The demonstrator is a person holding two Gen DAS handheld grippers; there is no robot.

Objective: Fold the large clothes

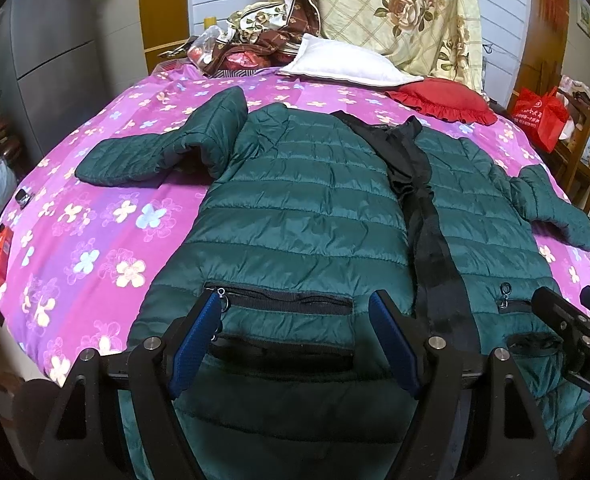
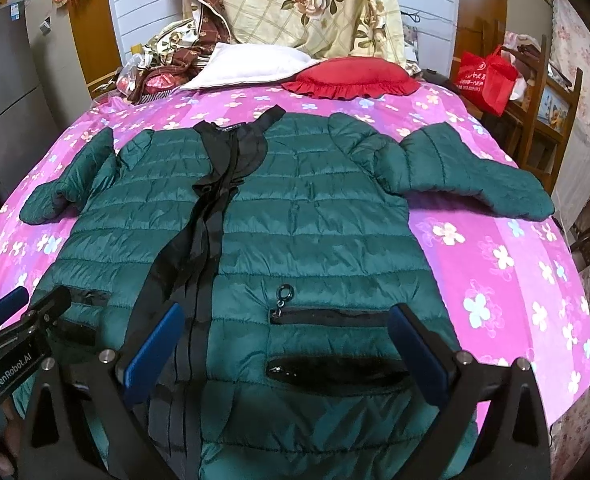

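Pink floral bedding covers the bed, with a white pillow and a frilled red cushion up by the headboard, where a rose-patterned quilt is heaped. Spread flat across the middle lies a dark green quilted puffer jacket, front side up, hem toward me and collar toward the pillows. Its black zipper placket runs up the centre and gapes open near the neck, showing black lining. Both sleeves stick out sideways, each bent at the elbow. Two zipped pockets with ring pulls sit low on the front panels. The left hand-held gripper hovers over the left pocket, blue-padded fingers spread wide and holding nothing. The right hand-held gripper hangs over the other pocket, likewise spread apart.
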